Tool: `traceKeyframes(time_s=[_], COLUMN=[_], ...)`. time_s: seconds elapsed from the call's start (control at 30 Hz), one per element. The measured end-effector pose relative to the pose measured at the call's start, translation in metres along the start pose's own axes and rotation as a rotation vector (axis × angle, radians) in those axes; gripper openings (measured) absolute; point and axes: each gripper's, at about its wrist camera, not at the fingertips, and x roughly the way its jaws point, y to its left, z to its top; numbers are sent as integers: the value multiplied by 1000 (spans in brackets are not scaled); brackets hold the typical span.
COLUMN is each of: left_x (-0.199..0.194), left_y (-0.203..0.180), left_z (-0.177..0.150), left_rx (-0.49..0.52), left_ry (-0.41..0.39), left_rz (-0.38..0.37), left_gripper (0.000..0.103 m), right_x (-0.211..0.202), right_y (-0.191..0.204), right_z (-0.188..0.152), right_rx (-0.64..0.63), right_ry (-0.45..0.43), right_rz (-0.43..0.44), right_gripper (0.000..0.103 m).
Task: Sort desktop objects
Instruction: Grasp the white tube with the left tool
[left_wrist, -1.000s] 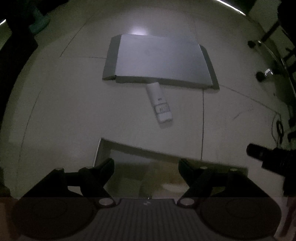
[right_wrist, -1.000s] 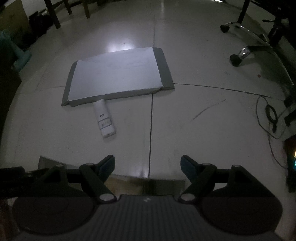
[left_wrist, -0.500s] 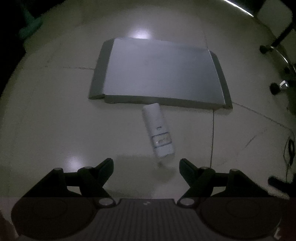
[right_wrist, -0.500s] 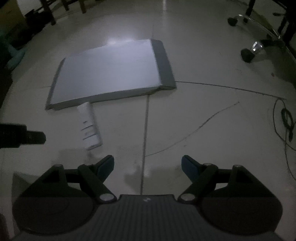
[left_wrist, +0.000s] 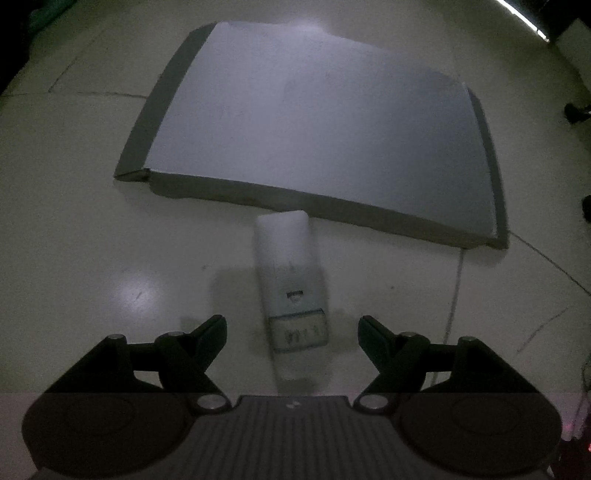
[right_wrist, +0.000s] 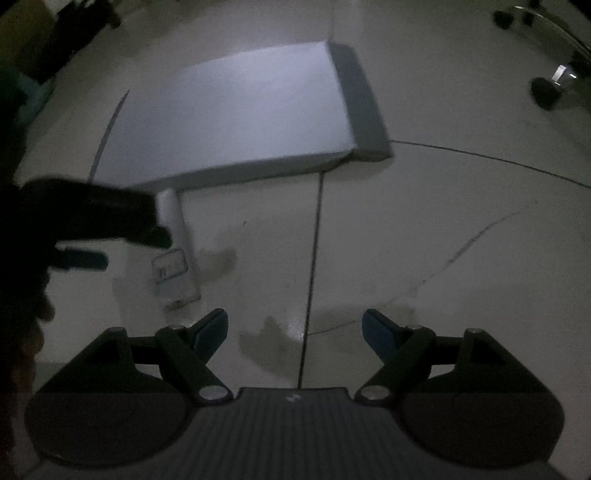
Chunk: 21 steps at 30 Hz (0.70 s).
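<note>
A white remote control (left_wrist: 291, 288) with a small display lies on the pale tiled floor, its far end touching a flat grey box (left_wrist: 325, 136). My left gripper (left_wrist: 291, 328) is open, low over the floor, with the remote's near end between its fingers, not touching them. My right gripper (right_wrist: 295, 328) is open and empty over bare floor. In the right wrist view the remote (right_wrist: 175, 251) lies to the left, partly hidden by my left gripper (right_wrist: 110, 240), with the grey box (right_wrist: 236, 118) behind it.
Tile seams and scuff marks cross the floor (right_wrist: 443, 221). Office chair casters (right_wrist: 546, 92) stand at the far right. Dark furniture (right_wrist: 55, 44) sits at the far left. A cable (left_wrist: 583, 373) lies at the right edge of the left wrist view.
My left gripper has moved forward and down over the remote, which now sits between its open fingers. My right gripper has also moved forward and lower. Both stay open.
</note>
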Motion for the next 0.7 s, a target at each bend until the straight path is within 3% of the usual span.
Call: traceKeyframes(time_s=[0.43,0.57,0.6,0.67,0.7], left_x=[51,51,51,49,47], left_y=[-14,-19,-19,-21,-22], left_z=[4,-1,-2,-2,-2], left_rx=[-11,8,14,27,37], left_ry=[-3,-57,-67,-88,-98], left_rz=[81,95,91,89,95], left_gripper=[75,74,72,52,48], right_x=[18,13,12,11,11], right_y=[-14,-18,-18,-17,-16], right_z=[-5,-7,-7,-9,-10], right_rx=[19,33,37,29,23], right_ry=[-8,-25,-27,-31,-35], right_rz=[-5,-6,1,5,2], right_gripper=[83,83,83,83,83])
